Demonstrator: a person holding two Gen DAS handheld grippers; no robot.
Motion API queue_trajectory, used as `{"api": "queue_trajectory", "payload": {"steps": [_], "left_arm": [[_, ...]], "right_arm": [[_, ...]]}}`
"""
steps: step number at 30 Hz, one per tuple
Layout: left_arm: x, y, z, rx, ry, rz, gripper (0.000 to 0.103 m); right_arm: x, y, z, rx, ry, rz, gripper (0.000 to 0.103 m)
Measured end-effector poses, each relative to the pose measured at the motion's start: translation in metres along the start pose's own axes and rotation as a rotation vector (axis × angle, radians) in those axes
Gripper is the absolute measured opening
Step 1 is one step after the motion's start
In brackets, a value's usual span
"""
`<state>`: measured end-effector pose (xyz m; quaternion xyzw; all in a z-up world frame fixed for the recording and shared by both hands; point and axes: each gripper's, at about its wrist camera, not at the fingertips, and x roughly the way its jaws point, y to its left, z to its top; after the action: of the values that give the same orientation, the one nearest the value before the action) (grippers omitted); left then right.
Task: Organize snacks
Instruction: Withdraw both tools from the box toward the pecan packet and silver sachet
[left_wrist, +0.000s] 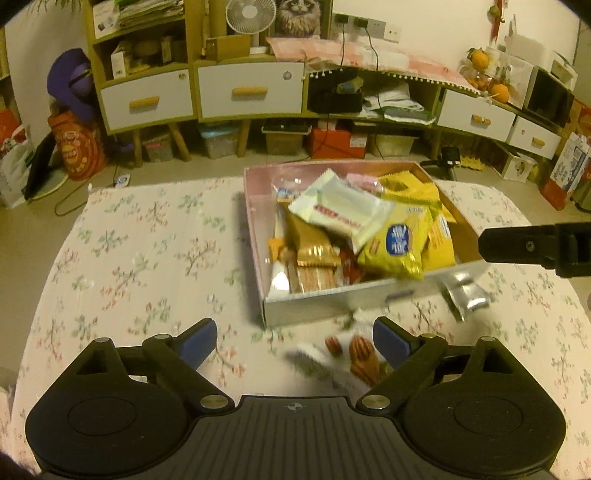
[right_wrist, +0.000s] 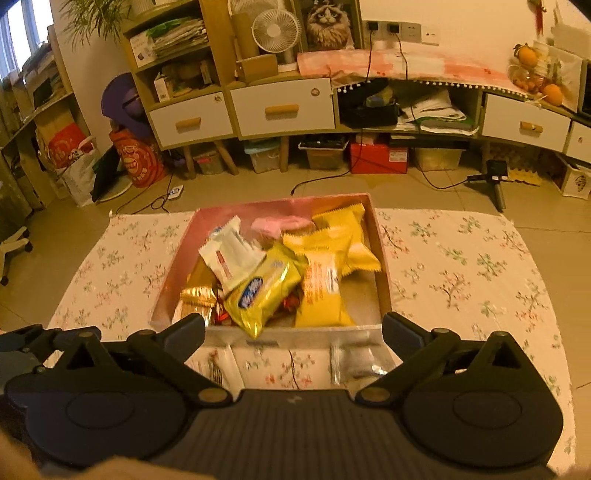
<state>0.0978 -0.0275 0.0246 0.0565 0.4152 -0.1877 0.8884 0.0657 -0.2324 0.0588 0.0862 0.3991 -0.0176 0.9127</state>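
Note:
A pink-lined cardboard box (left_wrist: 255, 236) (right_wrist: 382, 266) sits on the floral tablecloth, filled with yellow, white and gold snack packets (left_wrist: 395, 243) (right_wrist: 266, 291). A white packet picturing pecans (left_wrist: 351, 354) lies on the cloth in front of the box, between my left gripper's fingers (left_wrist: 295, 341), which are open and empty. A silver packet (left_wrist: 465, 291) (right_wrist: 354, 362) lies by the box's near right corner. My right gripper (right_wrist: 293, 330) is open and empty, just before the box's near wall; it shows at the right edge of the left wrist view (left_wrist: 517, 245).
The floral cloth (left_wrist: 140, 266) (right_wrist: 472, 273) covers a low table. Beyond it stand a long cabinet with white drawers (left_wrist: 247, 92) (right_wrist: 280, 107), storage bins under it, a fan (right_wrist: 275, 27), and cables on the floor.

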Motion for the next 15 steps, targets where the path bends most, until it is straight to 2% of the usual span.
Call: {"api": "queue_trajectory", "payload": {"steps": [15], "left_arm": [[-0.012, -0.018, -0.041, -0.033, 0.032, 0.002, 0.095]], "right_arm": [[-0.008, -0.017, -0.042, -0.011, -0.01, -0.079, 0.103]]}}
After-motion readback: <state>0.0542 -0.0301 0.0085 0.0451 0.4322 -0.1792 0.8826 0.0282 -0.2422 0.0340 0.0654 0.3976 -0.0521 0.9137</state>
